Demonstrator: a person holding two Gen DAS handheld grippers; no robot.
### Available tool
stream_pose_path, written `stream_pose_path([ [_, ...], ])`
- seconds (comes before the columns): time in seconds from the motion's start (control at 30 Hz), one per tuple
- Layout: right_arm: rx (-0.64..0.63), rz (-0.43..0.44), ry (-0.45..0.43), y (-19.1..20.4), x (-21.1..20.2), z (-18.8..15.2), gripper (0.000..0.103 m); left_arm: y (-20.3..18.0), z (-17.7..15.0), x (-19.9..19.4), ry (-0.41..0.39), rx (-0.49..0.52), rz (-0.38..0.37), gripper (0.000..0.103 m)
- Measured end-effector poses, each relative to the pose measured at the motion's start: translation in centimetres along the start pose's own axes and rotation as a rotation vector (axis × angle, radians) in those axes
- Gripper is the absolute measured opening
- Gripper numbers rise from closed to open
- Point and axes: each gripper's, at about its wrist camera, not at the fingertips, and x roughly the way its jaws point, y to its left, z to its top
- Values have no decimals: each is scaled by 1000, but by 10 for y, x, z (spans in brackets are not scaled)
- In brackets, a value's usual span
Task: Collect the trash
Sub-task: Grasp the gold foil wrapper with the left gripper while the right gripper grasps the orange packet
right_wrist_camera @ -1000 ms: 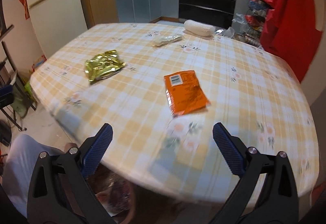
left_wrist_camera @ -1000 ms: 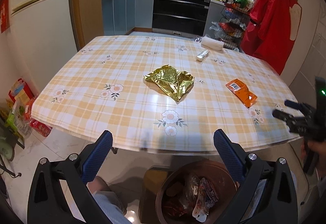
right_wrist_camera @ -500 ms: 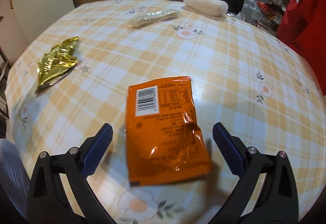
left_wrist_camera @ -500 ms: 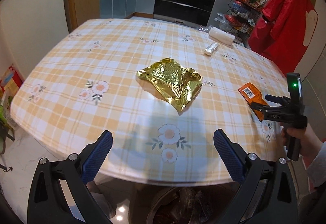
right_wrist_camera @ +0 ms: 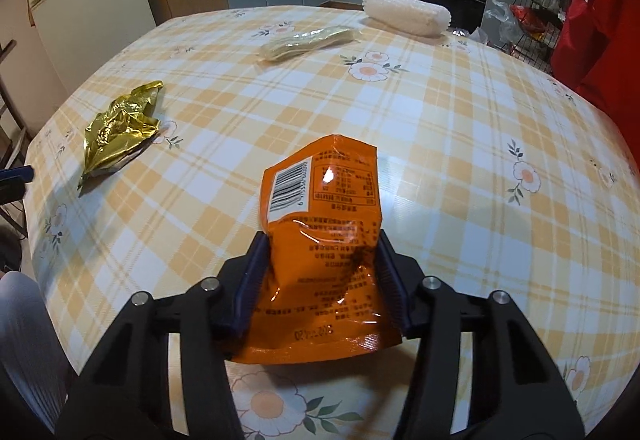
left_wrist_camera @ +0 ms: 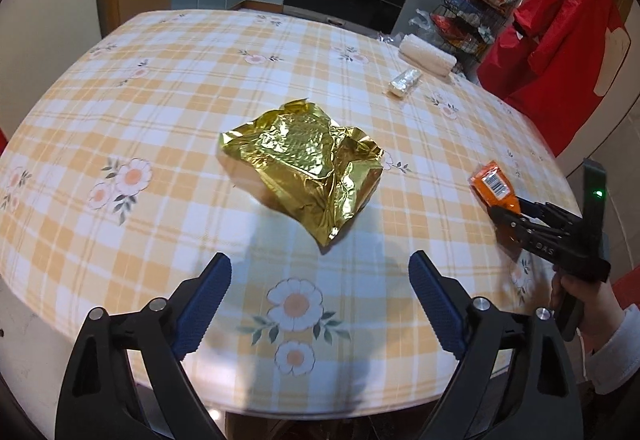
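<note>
A crumpled gold foil wrapper [left_wrist_camera: 308,163] lies mid-table, just ahead of my open left gripper [left_wrist_camera: 320,280]; it also shows at the left in the right wrist view [right_wrist_camera: 120,127]. My right gripper [right_wrist_camera: 320,268] is shut on an orange snack packet [right_wrist_camera: 324,240], squeezing its sides just above the tablecloth. In the left wrist view the right gripper [left_wrist_camera: 504,209] and the orange packet [left_wrist_camera: 494,189] sit at the table's right edge. A small clear wrapper [right_wrist_camera: 308,41] lies farther back, also seen in the left wrist view [left_wrist_camera: 405,81].
A white rolled towel [right_wrist_camera: 406,12] lies at the far table edge. The table has a yellow plaid flowered cloth [left_wrist_camera: 160,111]. A red garment [left_wrist_camera: 560,39] hangs at right beside a wire rack [left_wrist_camera: 468,15]. Kitchen cabinets and an oven stand behind.
Both grippers moved forward over the table. My right gripper closed on the orange packet, which now bulges up between the fingers. My left gripper came nearer the gold wrapper.
</note>
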Motion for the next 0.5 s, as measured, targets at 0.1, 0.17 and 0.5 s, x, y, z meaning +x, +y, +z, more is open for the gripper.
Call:
stream_pose_path([
  [0.1, 27, 18, -25, -1, -5, -1, 53, 2, 9, 11, 15, -42, -19, 86],
  [0.17, 41, 31, -41, 0, -9, 0, 53, 6, 17, 19, 17, -85, -20, 86],
  [0.5, 19, 45, -57, 5, -13, -3, 53, 12, 60, 58, 9, -305, 71, 94],
])
